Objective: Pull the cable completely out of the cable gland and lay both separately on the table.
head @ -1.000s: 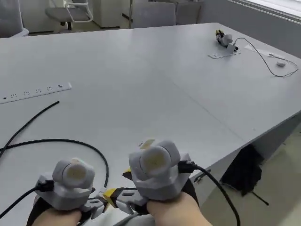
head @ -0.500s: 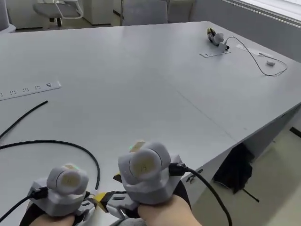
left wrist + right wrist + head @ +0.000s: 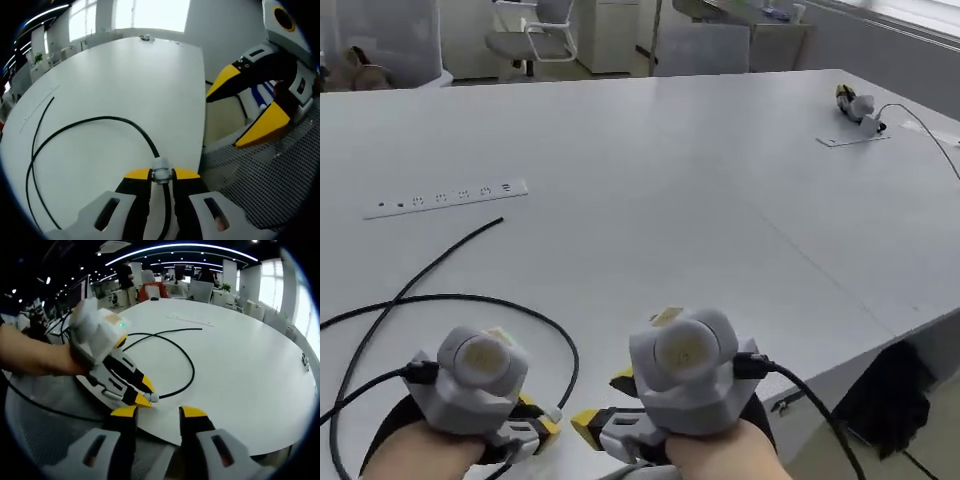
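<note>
My left gripper (image 3: 160,175) is shut on the small pale cable gland (image 3: 160,169), pinched between its yellow tips. The black cable (image 3: 100,120) runs out of the gland and loops across the grey table (image 3: 670,200). My right gripper (image 3: 159,412) is open, with the gland (image 3: 154,397) just ahead of its tips and apart from them. In the head view, the left gripper (image 3: 545,427) and right gripper (image 3: 603,405) face each other at the table's near edge, with the cable (image 3: 440,298) looping off to the left.
A white power strip (image 3: 445,198) lies at the left back of the table. A small device (image 3: 855,105) with a thin wire sits at the far right. The table edge drops off at the right; office chairs stand beyond the table.
The head camera has swung, shifting the whole picture. The two grippers stay close together at the near edge, now slightly further apart.
</note>
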